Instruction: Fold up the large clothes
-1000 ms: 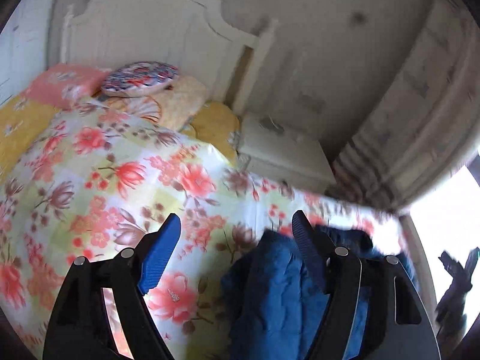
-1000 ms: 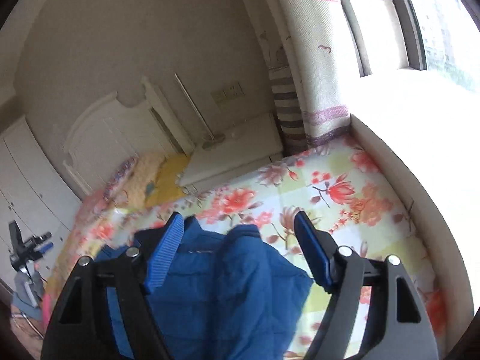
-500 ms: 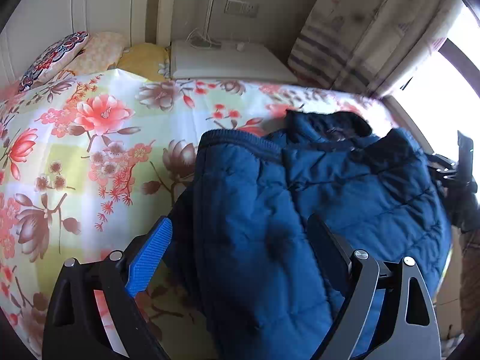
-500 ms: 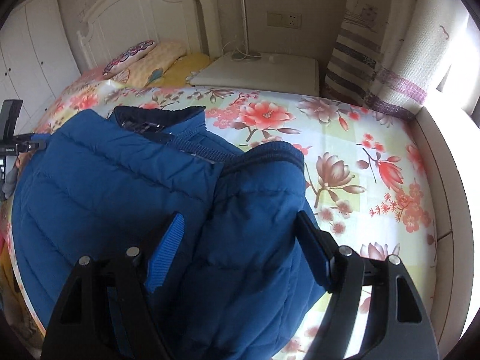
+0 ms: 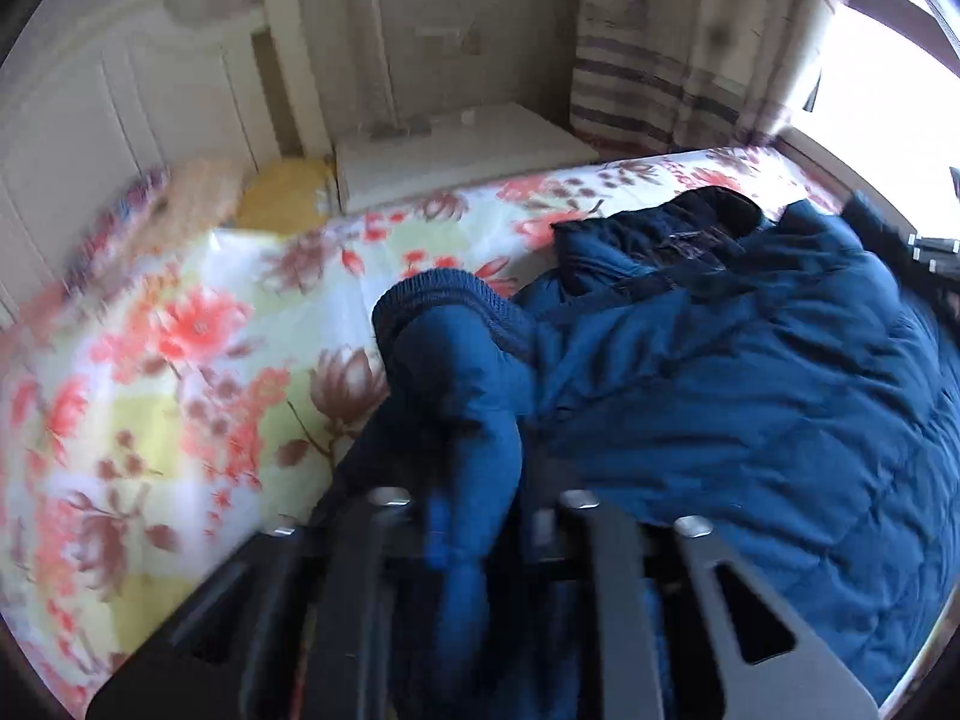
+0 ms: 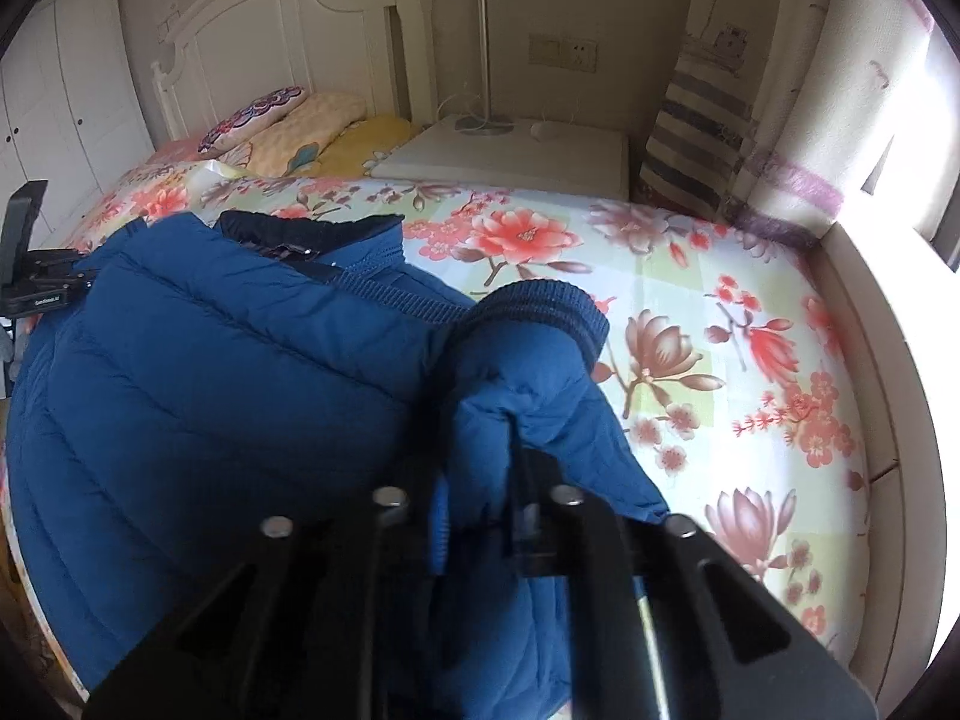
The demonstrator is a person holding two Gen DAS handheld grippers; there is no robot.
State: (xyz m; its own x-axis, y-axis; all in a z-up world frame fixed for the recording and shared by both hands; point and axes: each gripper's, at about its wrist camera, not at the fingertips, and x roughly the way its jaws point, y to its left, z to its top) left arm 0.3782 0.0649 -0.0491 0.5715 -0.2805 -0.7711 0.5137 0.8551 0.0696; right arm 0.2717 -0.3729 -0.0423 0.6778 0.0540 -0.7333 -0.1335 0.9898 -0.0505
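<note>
A blue quilted puffer jacket (image 5: 750, 396) lies on the floral bedsheet (image 5: 180, 360), dark collar toward the far side. My left gripper (image 5: 480, 516) is shut on one jacket sleeve (image 5: 456, 372), its ribbed cuff bunched up ahead of the fingers. In the right wrist view the jacket (image 6: 210, 396) fills the left half. My right gripper (image 6: 480, 504) is shut on the other sleeve (image 6: 528, 372), ribbed cuff raised above the floral bedsheet (image 6: 750, 390). The fingertips of both grippers are buried in the fabric.
A white headboard (image 6: 270, 36) and pillows (image 6: 288, 126) are at the bed's far left end. A white nightstand (image 6: 510, 156) stands beyond the bed, striped curtains (image 6: 708, 138) and a bright window to the right. A black tripod-like device (image 6: 30, 264) stands at the left.
Both grippers went from open above the jacket to shut, each on a sleeve. The sleeves are now bunched and lifted off the sheet. The left view is blurred by motion.
</note>
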